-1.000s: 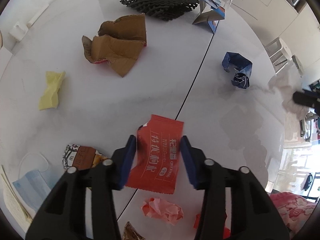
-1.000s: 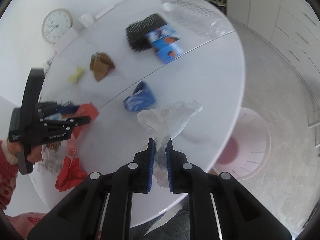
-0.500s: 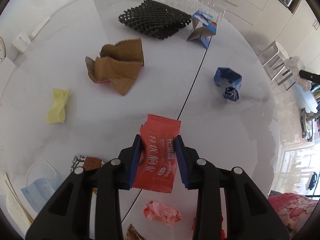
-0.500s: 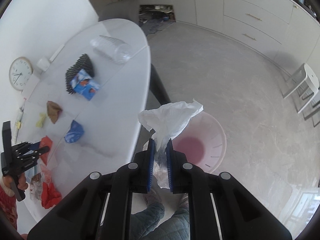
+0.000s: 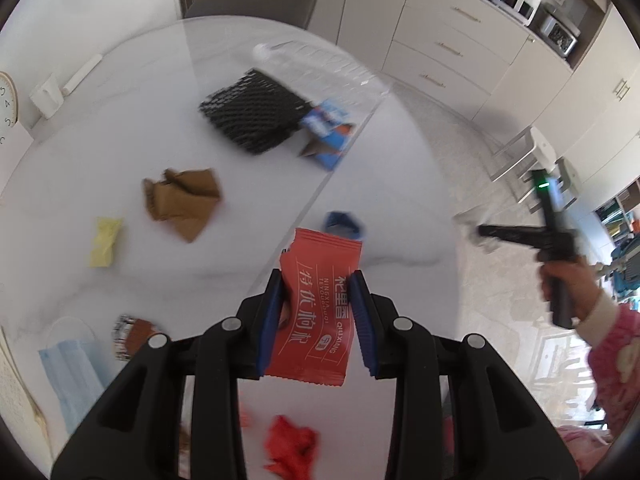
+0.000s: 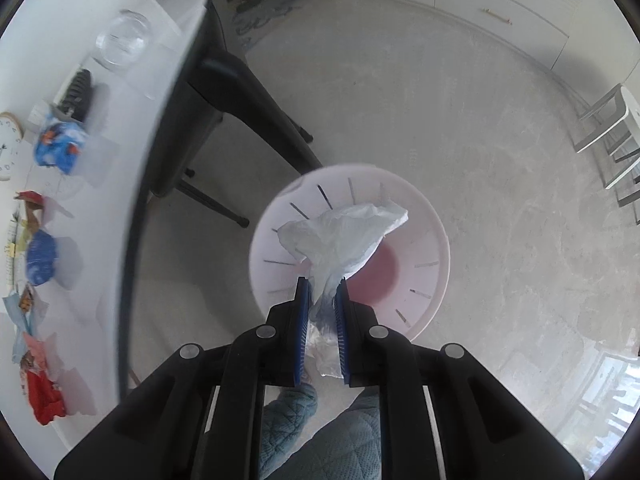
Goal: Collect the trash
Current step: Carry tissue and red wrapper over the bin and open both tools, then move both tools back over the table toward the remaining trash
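My left gripper (image 5: 316, 280) is shut on a red snack wrapper (image 5: 316, 312) with white print and holds it above the white table (image 5: 120, 128). My right gripper (image 6: 322, 292) is shut on a crumpled white plastic bag (image 6: 344, 232) and holds it over the pink round bin (image 6: 428, 224) on the floor. The right gripper also shows at the right of the left wrist view (image 5: 492, 232). Trash lies on the table: a black foam net (image 5: 252, 112), brown paper (image 5: 182, 200), a yellow wrapper (image 5: 104, 240), a blue wrapper (image 5: 342, 224), a blue carton (image 5: 328, 132).
A clear plastic bottle (image 5: 320, 64) lies at the table's far edge. A blue face mask (image 5: 72, 372), a brown wrapper (image 5: 132, 332) and red crumpled paper (image 5: 292, 444) lie near me. A dark chair (image 6: 248, 92) stands beside the bin. Cabinets (image 5: 460, 40) and a white stool (image 6: 616, 120) stand beyond.
My left gripper closed on the red wrapper and lifted it higher off the table. My right gripper carried the white bag from over the table to above the pink bin.
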### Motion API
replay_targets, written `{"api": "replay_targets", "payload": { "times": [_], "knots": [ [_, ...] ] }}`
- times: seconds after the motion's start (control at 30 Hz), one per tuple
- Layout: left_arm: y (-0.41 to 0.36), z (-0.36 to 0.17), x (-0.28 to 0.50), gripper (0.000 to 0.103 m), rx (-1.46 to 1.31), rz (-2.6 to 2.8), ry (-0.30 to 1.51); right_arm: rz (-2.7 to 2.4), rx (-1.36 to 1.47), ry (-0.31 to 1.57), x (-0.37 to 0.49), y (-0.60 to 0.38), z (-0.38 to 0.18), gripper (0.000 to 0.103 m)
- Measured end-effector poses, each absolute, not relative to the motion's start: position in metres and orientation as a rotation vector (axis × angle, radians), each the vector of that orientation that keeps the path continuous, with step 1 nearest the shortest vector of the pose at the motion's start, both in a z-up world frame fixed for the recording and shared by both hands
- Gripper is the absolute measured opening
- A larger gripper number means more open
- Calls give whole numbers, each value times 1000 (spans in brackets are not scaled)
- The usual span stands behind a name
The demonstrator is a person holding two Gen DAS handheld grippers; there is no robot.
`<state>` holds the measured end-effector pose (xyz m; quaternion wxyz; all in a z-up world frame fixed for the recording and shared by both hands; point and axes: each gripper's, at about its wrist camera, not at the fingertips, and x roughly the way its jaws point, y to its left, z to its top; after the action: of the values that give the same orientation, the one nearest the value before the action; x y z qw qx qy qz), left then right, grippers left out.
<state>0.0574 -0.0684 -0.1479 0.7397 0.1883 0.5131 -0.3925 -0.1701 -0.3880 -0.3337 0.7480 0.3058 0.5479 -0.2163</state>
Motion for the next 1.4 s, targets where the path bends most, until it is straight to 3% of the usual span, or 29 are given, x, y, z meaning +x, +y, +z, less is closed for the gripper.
{"api": "replay_targets", "payload": {
  "times": [0.07,0.13,0.3,0.4,0.6,0.67,0.73,1.03,1.3,1.37,1.4],
  "knots": [
    [-91,-142,41,34,378,-876,1125,-441,682,1237,-167,-397,-349,27],
    [-118,-139,22,34,350,-882,1126,-394,693,1267,-168,-404,-355,55],
    [-185,-148,-15,34,319,-881,1166,-310,593,1281,-181,-419,-325,81],
    [-226,-160,-33,34,326,-893,1184,-308,541,1264,-192,-436,-297,88],
    [-290,-207,-54,40,306,-904,1269,-283,437,1209,-214,-469,-239,91],
    [-302,-218,-56,59,293,-898,1300,-269,408,1195,-218,-476,-228,91],
    [-309,-226,-58,71,274,-874,1306,-254,396,1181,-218,-480,-223,92],
    [-288,-202,-50,83,227,-757,1285,-165,381,1149,-205,-476,-210,93],
    [-200,-146,-34,84,182,-550,1177,-31,303,1074,-168,-426,-178,98],
    [-169,-134,-26,96,162,-483,1153,0,269,1054,-157,-407,-169,98],
    [-149,-128,-23,96,150,-451,1132,18,253,1043,-150,-396,-165,98]
  ]
}}
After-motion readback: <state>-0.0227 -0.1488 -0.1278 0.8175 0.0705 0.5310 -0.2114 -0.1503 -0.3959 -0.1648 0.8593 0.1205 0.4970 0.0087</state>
